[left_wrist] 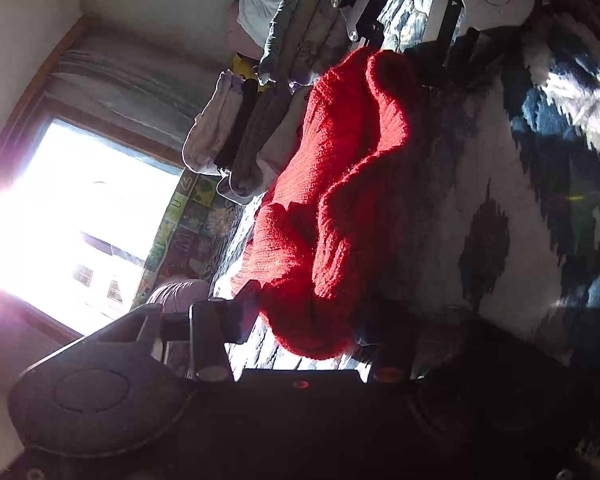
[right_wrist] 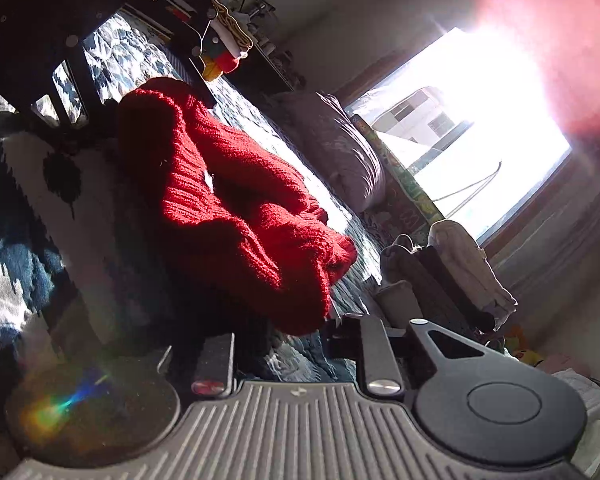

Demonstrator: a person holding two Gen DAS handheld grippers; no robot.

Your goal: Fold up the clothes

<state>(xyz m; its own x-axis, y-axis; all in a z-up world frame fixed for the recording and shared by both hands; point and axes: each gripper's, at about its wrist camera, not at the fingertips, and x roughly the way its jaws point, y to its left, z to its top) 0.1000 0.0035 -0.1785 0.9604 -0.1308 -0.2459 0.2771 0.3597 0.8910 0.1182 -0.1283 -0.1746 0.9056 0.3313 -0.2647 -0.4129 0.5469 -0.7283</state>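
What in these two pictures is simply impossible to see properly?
- Left wrist view: the window is blown out by glare.
- Left wrist view: the left gripper fingers are lost in shadow against the red sweater; grip unclear.
- Right wrist view: lens flare washes out the top right corner.
- Both views: the sweater's shape is bunched, its sleeves indistinguishable.

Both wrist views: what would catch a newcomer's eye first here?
The bright red knitted sweater stands out, bunched up and stretched between the two hand-held grippers over a blue-and-white patterned bedspread. Next comes the glaring window behind it, washing out part of each view. A stack of folded clothes sits on the bed beyond the sweater.
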